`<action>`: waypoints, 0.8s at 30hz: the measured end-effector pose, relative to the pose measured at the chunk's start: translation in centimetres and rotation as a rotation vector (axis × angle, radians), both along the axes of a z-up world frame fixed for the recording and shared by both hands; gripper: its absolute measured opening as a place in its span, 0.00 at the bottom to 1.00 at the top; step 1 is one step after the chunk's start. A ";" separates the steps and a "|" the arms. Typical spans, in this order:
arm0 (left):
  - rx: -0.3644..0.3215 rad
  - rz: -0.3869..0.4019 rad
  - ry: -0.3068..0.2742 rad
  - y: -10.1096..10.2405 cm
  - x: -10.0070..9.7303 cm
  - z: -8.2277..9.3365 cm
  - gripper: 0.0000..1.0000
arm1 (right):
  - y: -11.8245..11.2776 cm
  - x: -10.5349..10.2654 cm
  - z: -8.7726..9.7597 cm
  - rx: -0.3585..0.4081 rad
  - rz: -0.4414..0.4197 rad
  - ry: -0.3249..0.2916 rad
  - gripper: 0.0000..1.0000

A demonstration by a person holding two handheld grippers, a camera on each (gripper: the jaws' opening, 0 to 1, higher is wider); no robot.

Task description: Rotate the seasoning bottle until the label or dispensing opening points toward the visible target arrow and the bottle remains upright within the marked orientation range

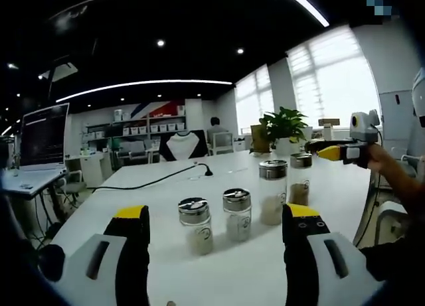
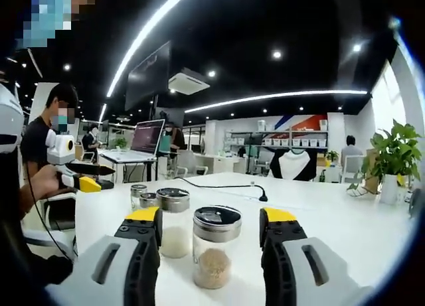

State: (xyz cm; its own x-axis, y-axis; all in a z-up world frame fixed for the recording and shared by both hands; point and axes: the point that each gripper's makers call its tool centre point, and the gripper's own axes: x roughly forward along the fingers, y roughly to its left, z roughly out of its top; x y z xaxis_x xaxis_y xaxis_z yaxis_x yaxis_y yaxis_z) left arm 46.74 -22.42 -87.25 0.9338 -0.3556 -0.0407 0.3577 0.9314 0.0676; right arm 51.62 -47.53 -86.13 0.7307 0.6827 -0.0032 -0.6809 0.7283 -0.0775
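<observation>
I am approaching with my right tool [image 2: 209, 229] wide open and empty around the upright seasoning bottle [image 2: 216, 247] near the white worktop's [image 2: 345, 220] front edge, left tool [image 1: 216, 229] likewise open, judging closing and turning comes next.

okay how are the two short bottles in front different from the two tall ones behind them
The two short bottles stand nearer the left gripper and hold pale seasoning. The tall bottles stand farther back; the farthest holds darker, brownish seasoning. All four are clear, upright, with metal shaker lids, on the white table.
</observation>
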 end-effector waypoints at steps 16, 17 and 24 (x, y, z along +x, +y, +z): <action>0.013 0.006 0.007 0.5 0.5 1.0 0.87 | -1.7 -1.0 -1.4 0.027 -0.066 0.059 0.65; 0.011 0.009 0.006 0.5 0.4 1.0 0.87 | -1.8 -1.3 -1.4 0.025 -0.070 0.060 0.65; 0.001 0.045 0.018 1.2 -1.3 0.4 0.87 | -1.8 -3.8 -1.9 -0.009 -0.079 0.059 0.68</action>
